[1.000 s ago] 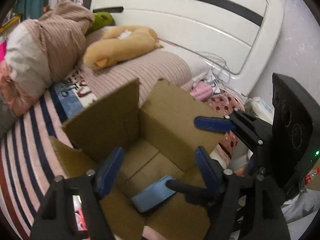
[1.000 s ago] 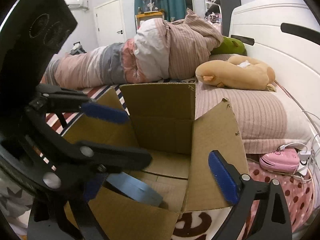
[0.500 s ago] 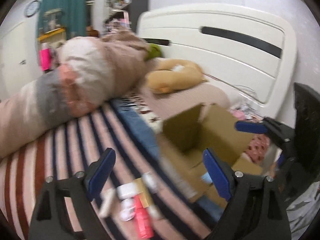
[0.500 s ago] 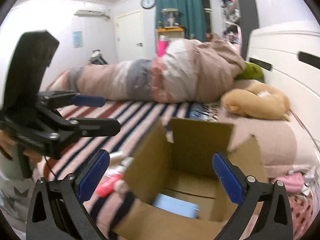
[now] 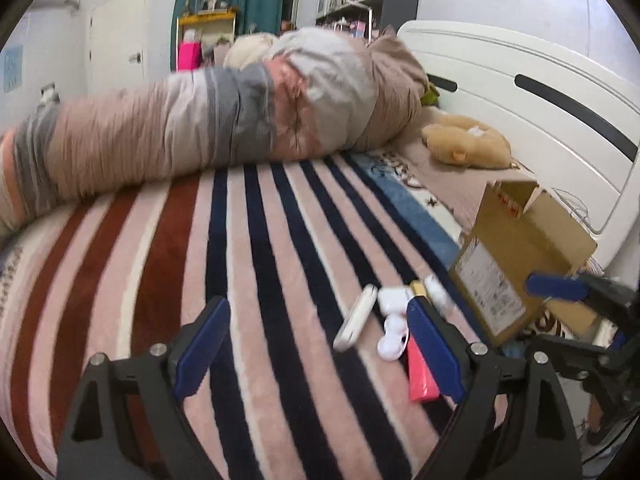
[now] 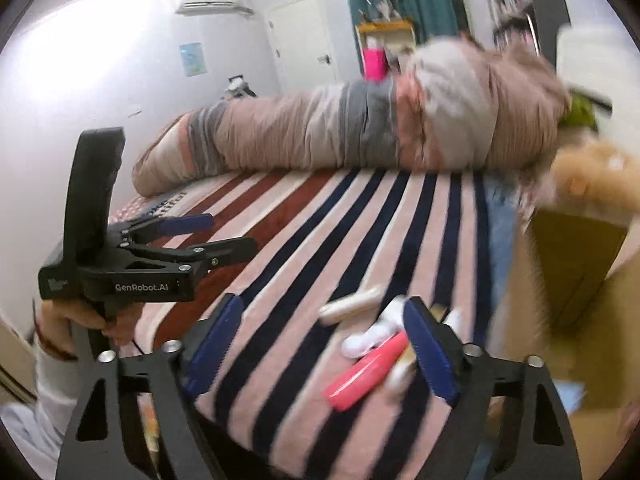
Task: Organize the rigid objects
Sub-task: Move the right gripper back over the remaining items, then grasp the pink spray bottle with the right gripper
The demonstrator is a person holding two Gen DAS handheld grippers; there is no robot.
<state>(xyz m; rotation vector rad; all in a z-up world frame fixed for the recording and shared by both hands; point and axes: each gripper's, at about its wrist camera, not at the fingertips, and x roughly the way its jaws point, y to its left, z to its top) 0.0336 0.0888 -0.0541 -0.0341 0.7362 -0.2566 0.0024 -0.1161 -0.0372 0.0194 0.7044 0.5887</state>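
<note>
A small pile of rigid items lies on the striped bed: a pink tube [image 5: 421, 376] [image 6: 366, 374], a long white bar [image 5: 356, 322] [image 6: 350, 306], and white round pieces [image 5: 394, 338] [image 6: 368, 338]. An open cardboard box [image 5: 516, 256] [image 6: 576, 276] stands to their right. My left gripper [image 5: 318, 354] is open and empty, just left of the pile; it also shows in the right wrist view [image 6: 218, 234]. My right gripper [image 6: 320, 356] is open and empty, above the near side of the pile; its blue pads [image 5: 554, 286] show beside the box.
A rolled striped duvet [image 5: 224, 120] lies across the far side of the bed. A tan plush toy [image 5: 464, 146] rests by the white headboard [image 5: 540, 92]. The striped blanket [image 5: 248, 264] spreads to the left of the pile.
Both grippers have pulled up and away from the box and swung left over the bed. A blue item stays inside the box. The views now face the pile of small items.
</note>
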